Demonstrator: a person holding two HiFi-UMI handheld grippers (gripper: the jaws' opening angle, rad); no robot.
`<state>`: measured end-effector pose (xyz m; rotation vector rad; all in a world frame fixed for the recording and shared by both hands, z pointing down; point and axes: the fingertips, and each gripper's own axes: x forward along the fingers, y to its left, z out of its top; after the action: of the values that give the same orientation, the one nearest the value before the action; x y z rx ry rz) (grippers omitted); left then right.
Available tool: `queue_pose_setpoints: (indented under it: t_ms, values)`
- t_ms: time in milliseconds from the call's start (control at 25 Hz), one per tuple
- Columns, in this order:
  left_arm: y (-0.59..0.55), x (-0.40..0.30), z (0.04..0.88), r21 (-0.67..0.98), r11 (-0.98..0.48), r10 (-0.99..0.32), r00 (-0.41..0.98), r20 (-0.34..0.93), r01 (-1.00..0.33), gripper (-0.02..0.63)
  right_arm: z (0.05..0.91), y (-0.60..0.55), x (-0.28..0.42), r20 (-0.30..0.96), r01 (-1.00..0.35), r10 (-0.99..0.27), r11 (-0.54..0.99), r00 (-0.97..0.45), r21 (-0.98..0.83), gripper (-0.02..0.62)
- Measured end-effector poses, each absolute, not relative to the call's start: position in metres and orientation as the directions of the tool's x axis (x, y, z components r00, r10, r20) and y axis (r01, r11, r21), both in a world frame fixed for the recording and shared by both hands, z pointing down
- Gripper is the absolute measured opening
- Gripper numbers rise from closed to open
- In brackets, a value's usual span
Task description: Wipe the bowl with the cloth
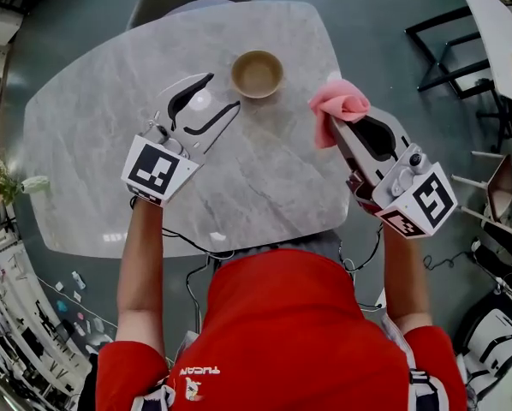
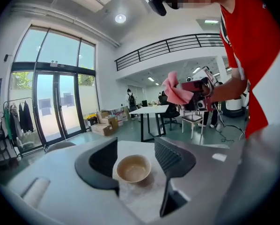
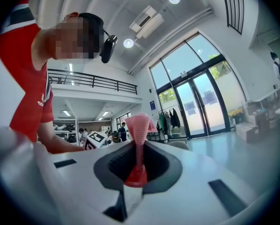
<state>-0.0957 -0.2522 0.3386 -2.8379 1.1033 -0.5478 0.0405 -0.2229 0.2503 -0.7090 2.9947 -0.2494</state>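
Jaws: left (image 1: 223,92) apart facing bowl (image 1: 257,73), right (image 1: 331,131) pinching cloth (image 1: 342,101)

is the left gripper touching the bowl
Apart. The head view shows a strip of bare table between the left gripper and the bowl; its open jaws stop short of the rim.

Pink cloth (image 1: 342,101), tan bowl (image 1: 257,74), grey veined marble table (image 1: 264,187), red shirt (image 1: 299,332), dark teal floor (image 1: 384,7).
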Motion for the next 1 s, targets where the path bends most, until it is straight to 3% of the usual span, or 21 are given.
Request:
queue_pose_setpoints:
  t_ms: [480,840,1000]
  values:
    - [-0.273,-0.076,0.394,-0.121,-0.827,-0.549,0.744,0.381,-0.549,0.451,0.276,-0.231,0.032,0.037,-0.430,-0.431,0.883,-0.901,-0.190,0.021]
    - [-0.296,-0.068,0.438,-0.082,-0.870,-0.470,0.765,0.440,-0.487,0.565,0.300,-0.243,0.018,0.112,-0.437,-0.423,0.881,-0.899,-0.179,0.021]
    - [-0.304,-0.063,0.453,-0.069,-0.878,-0.449,0.767,0.457,-0.473,0.586,0.308,-0.246,0.015,0.135,-0.438,-0.419,0.880,-0.898,-0.182,0.021]
